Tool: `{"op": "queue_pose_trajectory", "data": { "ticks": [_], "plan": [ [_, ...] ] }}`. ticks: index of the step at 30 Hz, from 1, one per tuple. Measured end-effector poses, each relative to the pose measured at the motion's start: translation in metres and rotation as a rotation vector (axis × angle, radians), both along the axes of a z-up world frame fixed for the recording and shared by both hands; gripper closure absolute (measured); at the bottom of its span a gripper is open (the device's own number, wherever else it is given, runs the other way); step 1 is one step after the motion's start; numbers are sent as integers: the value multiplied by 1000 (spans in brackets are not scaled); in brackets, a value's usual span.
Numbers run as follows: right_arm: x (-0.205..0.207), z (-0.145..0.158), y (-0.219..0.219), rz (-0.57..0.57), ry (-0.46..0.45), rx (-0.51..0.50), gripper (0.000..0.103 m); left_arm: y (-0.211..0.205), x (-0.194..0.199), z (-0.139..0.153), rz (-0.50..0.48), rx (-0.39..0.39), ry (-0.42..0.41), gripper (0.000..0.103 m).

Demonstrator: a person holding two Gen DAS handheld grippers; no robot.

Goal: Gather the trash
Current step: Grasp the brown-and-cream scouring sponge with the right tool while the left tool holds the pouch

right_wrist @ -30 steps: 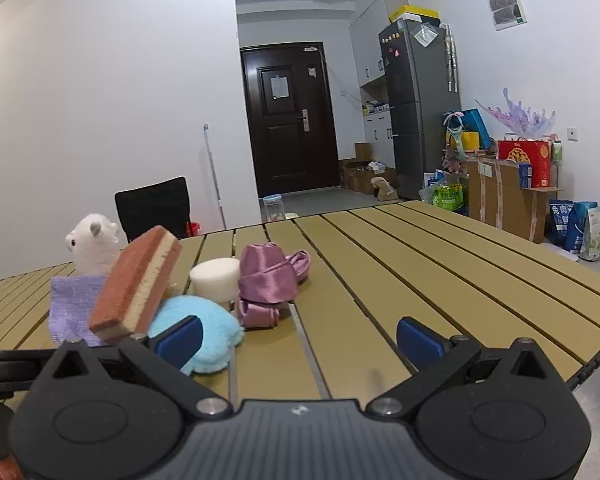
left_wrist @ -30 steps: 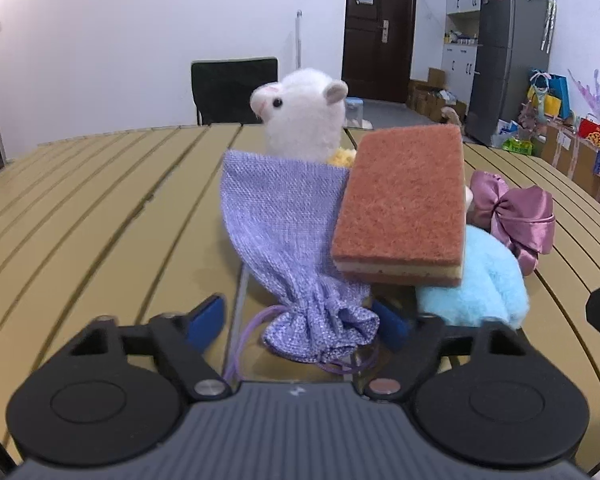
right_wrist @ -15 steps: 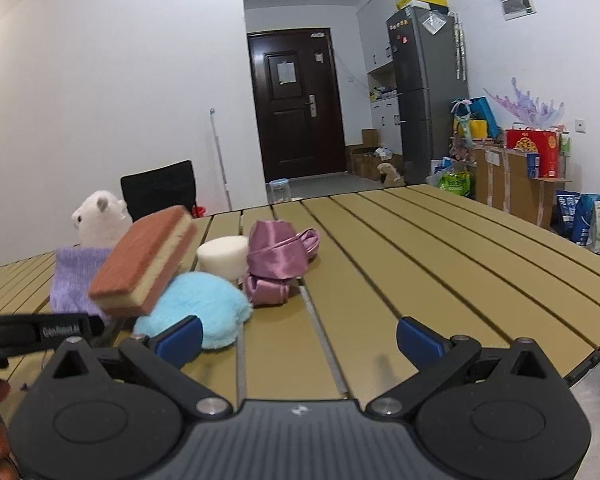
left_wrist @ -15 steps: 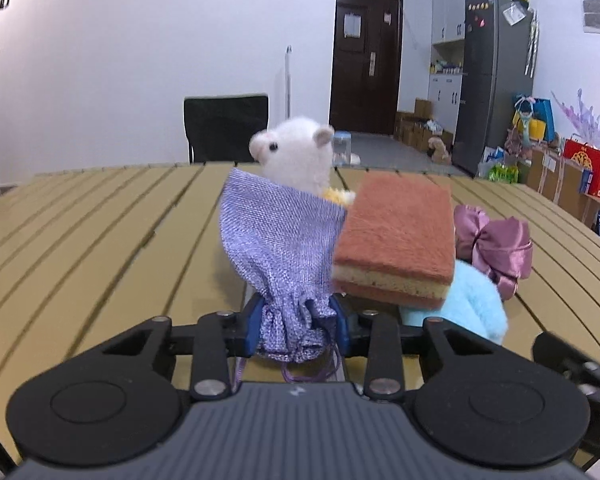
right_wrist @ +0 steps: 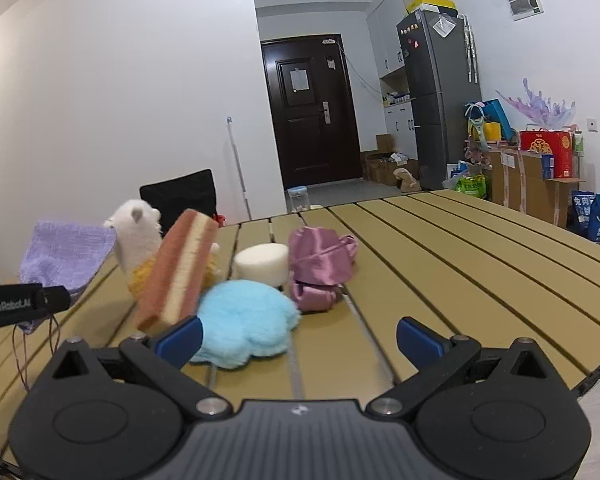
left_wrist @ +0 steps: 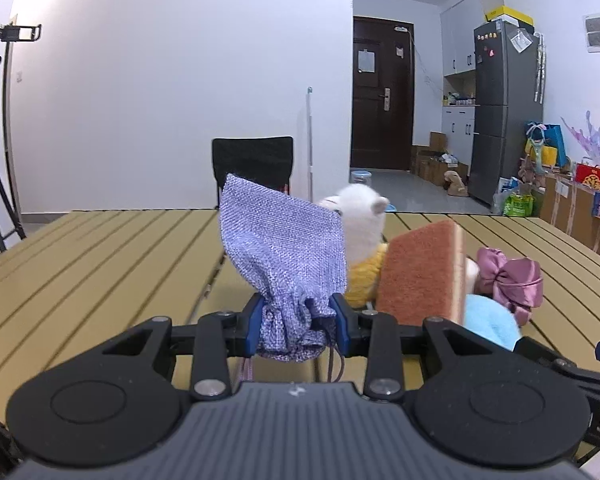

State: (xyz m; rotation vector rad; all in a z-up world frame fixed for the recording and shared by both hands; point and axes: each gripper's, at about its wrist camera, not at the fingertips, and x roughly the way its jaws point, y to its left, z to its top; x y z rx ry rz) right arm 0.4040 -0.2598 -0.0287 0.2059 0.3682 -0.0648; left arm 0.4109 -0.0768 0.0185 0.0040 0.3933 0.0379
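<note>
Counter (right_wrist: 480,264) lay bare rightward of clutter; left gripper (left_wrist: 298,326) jaws clamped purple pouch (left_wrist: 284,248), hiding toy's (left_wrist: 362,220) face; right gripper (right_wrist: 298,338) jaws gaped.

The purple drawstring pouch (left_wrist: 283,255) covers most of the white plush animal's (left_wrist: 361,224) face in the left wrist view. The orange sponge (left_wrist: 419,273) hides part of the blue fluffy item (left_wrist: 487,325) — and nearly all of the white foam cylinder (right_wrist: 262,264). Fridge magnets are too small to read.
</note>
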Motion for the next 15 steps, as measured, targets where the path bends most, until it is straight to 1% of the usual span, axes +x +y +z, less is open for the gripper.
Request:
{"op": "queue_pose_trajectory", "data": {
  "ticks": [6, 12, 15],
  "plan": [
    [2, 7, 26, 37, -35, -15, 0, 30, -6, 6, 43, -8, 0, 68],
    [11, 18, 56, 71, -67, -53, 0, 59, -9, 9, 88, -16, 2, 68],
    [19, 21, 70, 72, -68, -93, 0, 72, -10, 9, 108, -21, 7, 68]
  ]
}}
